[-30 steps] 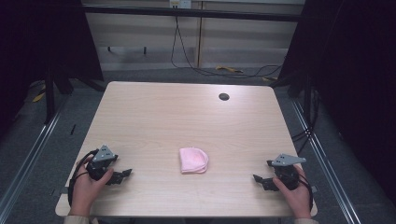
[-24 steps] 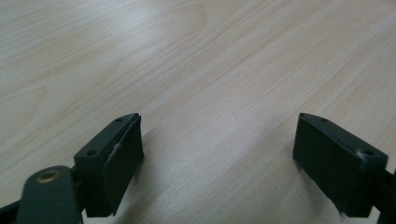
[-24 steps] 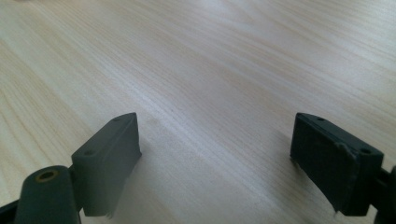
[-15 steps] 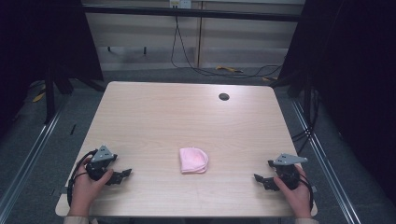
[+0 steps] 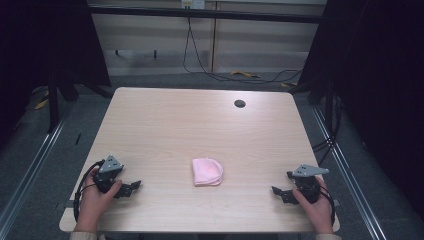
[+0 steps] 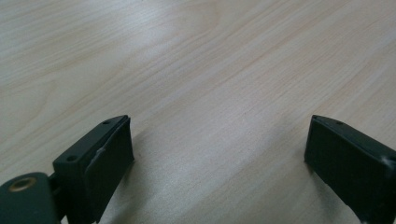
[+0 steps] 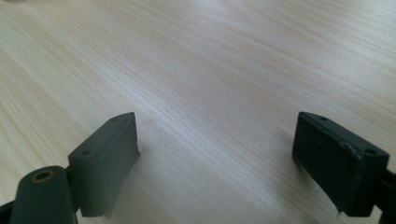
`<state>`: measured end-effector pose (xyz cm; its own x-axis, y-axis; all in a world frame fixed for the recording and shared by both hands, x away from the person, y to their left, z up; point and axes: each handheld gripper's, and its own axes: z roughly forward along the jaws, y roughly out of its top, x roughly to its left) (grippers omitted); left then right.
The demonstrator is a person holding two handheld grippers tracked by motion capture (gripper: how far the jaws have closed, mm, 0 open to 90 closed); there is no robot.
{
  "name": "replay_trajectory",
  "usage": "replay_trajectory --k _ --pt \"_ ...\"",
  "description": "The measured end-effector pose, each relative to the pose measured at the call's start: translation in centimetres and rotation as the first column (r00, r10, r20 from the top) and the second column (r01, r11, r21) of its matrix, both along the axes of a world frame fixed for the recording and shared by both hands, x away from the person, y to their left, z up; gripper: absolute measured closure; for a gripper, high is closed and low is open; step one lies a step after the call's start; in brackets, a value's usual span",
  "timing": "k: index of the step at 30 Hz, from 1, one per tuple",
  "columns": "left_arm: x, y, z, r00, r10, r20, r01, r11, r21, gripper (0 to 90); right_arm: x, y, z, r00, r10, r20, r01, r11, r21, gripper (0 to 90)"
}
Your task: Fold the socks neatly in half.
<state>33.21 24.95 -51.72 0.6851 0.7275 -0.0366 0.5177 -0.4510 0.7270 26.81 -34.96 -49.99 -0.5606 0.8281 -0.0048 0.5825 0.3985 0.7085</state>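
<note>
Pale wood table (image 5: 165,125), dim room around it. Left hand-held gripper (image 5: 131,187) rests at the near left corner, jaws spread wide, bare wood between them. Right hand-held gripper (image 5: 281,192) sits at the near right corner, jaws equally wide, nothing held. Between the two, well apart from both, lies a folded pink cloth (image 5: 207,171). Farther off, a small dark hole (image 5: 239,103) near the far edge.

one pink cloth (image 5: 207,171), two hand-held grippers — left (image 5: 131,187), right (image 5: 280,192) — one table (image 5: 190,125).
</note>
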Motion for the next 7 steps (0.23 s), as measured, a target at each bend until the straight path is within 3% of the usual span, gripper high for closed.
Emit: replay_trajectory --k 7 --pt "0.05 -0.04 0.00 1.0000 0.005 0.000 -0.005 1.0000 0.004 6.3 0.00 0.01 0.00 1.0000 -0.001 -0.001 0.001 1.000 0.001 13.9"
